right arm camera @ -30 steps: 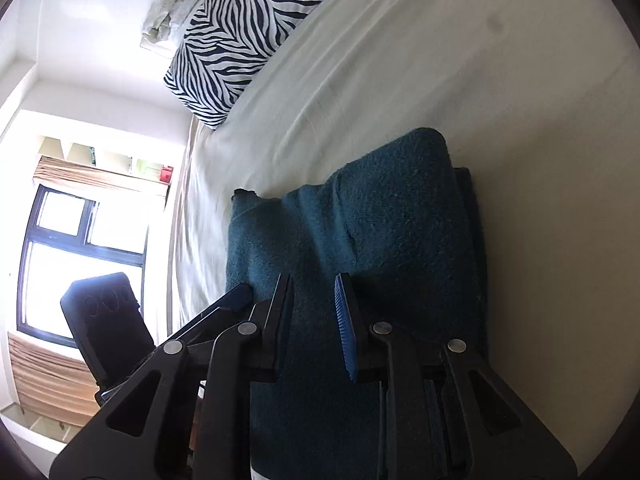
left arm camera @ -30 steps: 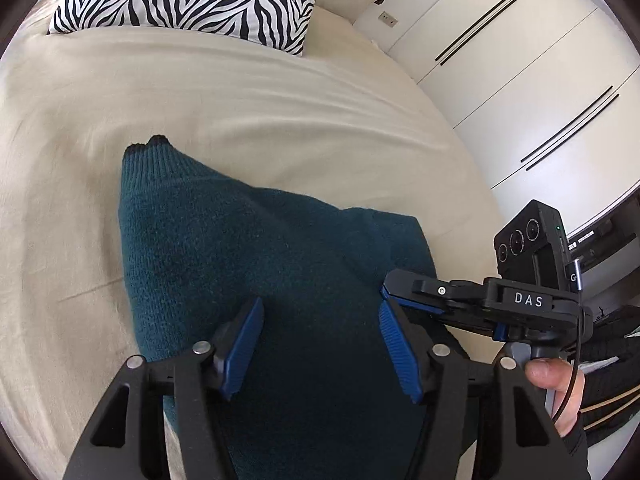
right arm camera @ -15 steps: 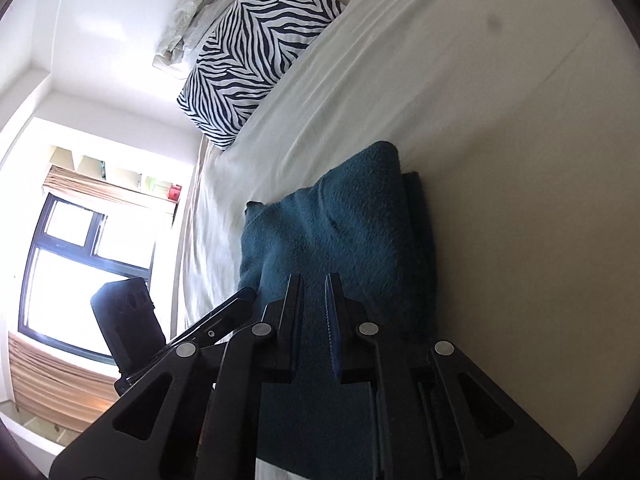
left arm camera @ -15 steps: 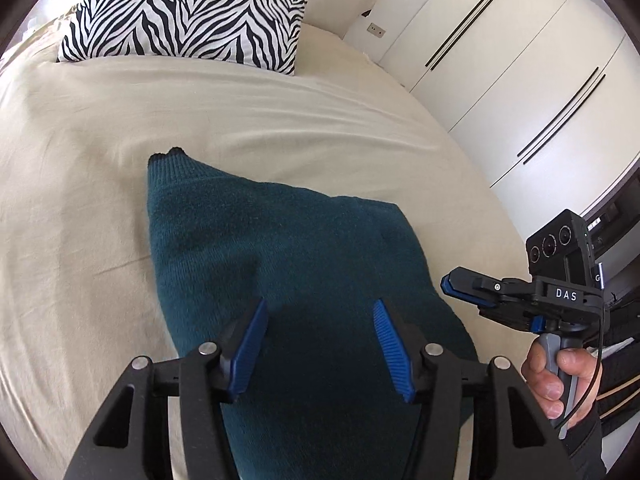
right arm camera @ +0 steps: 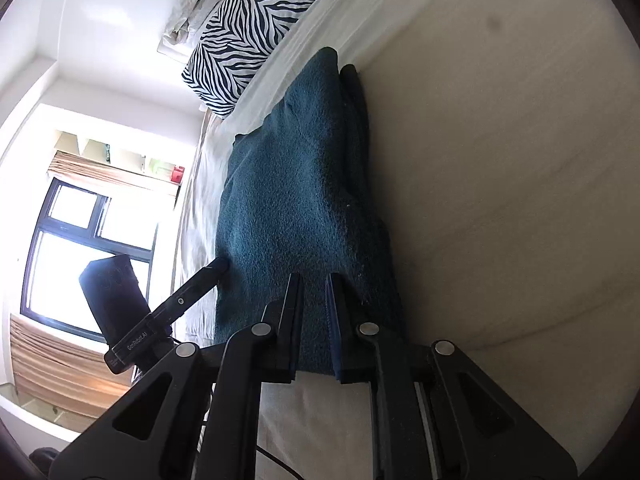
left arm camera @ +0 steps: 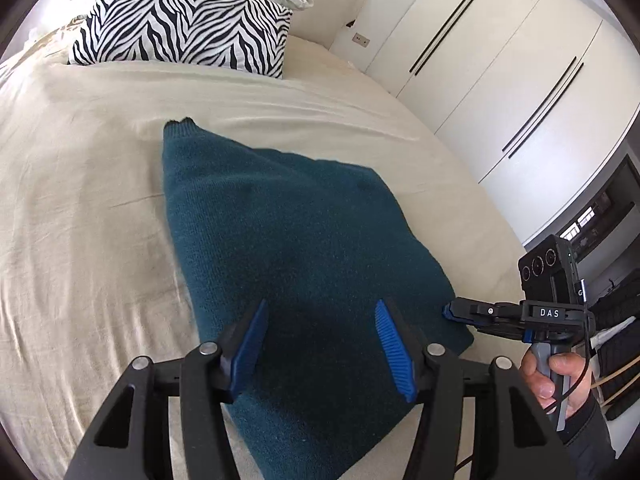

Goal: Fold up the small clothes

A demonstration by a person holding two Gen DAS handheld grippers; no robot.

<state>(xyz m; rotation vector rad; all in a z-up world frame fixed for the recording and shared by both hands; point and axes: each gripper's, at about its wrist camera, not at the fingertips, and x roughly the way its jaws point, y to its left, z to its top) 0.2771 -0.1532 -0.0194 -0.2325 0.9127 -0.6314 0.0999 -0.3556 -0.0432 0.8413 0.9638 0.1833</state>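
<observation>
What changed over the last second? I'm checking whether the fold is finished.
Both claws drew back from the dark teal knitted garment. The left claw opened slightly; the right claw closed, then reopened narrowly; nothing sits between either's fingers. The garment, folded on the beige bedsheet, stayed put.

Both grippers have drawn back from the folded teal sweater (left arm camera: 296, 248), fingers opening slightly.

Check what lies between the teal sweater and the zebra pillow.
Only bare beige bedsheet separates the teal sweater from the zebra pillow, clearest in the left wrist view.
</observation>
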